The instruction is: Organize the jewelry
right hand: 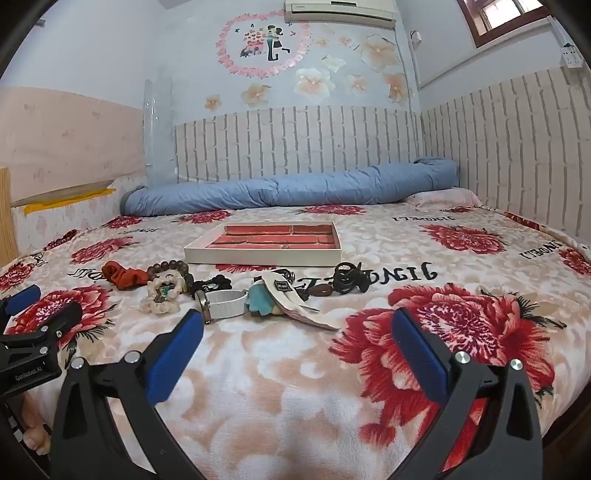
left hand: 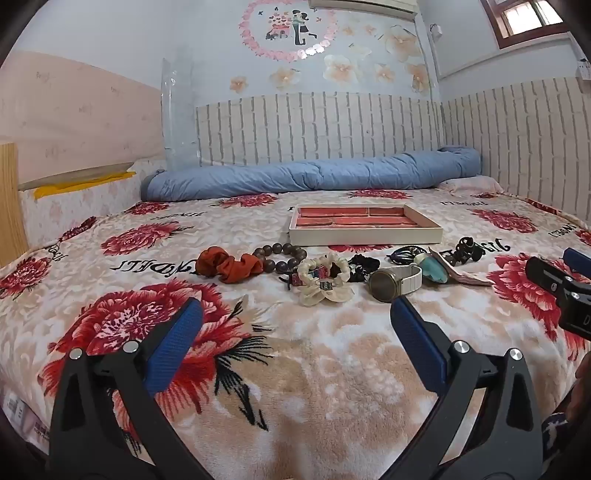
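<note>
While both sets of fingers stand spread wide with nothing between them, your left gripper [left hand: 297,321] and right gripper [right hand: 297,332] hover low over the bed [left hand: 332,369]. At twelve o'clock lies the jewelry row, just short of the tray [left hand: 365,230]. Judge the watch [left hand: 393,278] stiff and slippery at its case; pinch the soft white strap instead. Its long axis runs roughly nine to three, face toward nine. The bead bracelet [left hand: 280,254] looks rigid but likely to roll; the scrunchie [left hand: 229,264] squashes easily.

Dark tangled pieces [left hand: 364,266] behind the cream ruffled scrunchie [left hand: 325,282]: too small to identify. Wall-mounted white air conditioner [left hand: 364,5] cut off by top edge.
</note>
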Action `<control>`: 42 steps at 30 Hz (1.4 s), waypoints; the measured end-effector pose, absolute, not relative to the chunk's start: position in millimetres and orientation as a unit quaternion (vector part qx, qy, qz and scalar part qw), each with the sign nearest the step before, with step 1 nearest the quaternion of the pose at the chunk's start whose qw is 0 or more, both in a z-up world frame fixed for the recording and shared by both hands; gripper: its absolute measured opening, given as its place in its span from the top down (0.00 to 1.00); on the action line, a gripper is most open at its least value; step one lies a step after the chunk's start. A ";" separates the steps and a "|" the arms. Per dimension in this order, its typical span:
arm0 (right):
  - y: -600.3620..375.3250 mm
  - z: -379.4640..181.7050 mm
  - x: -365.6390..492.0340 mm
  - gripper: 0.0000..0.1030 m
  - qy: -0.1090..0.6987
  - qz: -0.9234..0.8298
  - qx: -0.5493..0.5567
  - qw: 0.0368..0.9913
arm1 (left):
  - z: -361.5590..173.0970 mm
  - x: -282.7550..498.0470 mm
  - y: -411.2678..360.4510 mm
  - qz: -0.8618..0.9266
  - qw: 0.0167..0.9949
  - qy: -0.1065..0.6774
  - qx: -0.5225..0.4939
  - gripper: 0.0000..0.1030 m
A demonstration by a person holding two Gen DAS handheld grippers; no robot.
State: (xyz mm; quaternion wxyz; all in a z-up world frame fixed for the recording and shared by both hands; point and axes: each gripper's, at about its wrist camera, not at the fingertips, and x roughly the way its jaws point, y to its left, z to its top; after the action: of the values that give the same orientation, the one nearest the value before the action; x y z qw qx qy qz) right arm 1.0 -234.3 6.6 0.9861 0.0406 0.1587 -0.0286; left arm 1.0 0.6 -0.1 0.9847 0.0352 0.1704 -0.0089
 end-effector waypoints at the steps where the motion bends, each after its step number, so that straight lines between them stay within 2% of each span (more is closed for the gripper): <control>1: -234.4 6.6 1.0 0.04 0.158 -0.028 0.041 0.986 | -0.2 1.1 0.4 -0.009 0.985 0.170 0.036 0.05; 42: -233.0 7.2 -0.2 0.04 0.154 -0.032 0.033 0.987 | -1.0 2.2 3.2 -0.009 0.986 0.166 0.031 0.05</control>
State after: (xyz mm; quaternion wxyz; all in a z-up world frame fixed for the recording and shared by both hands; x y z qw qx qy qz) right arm -0.2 -233.0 7.2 0.9870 0.0335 0.1540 -0.0316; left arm 2.2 3.2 -1.0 0.9855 0.0314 0.1664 -0.0092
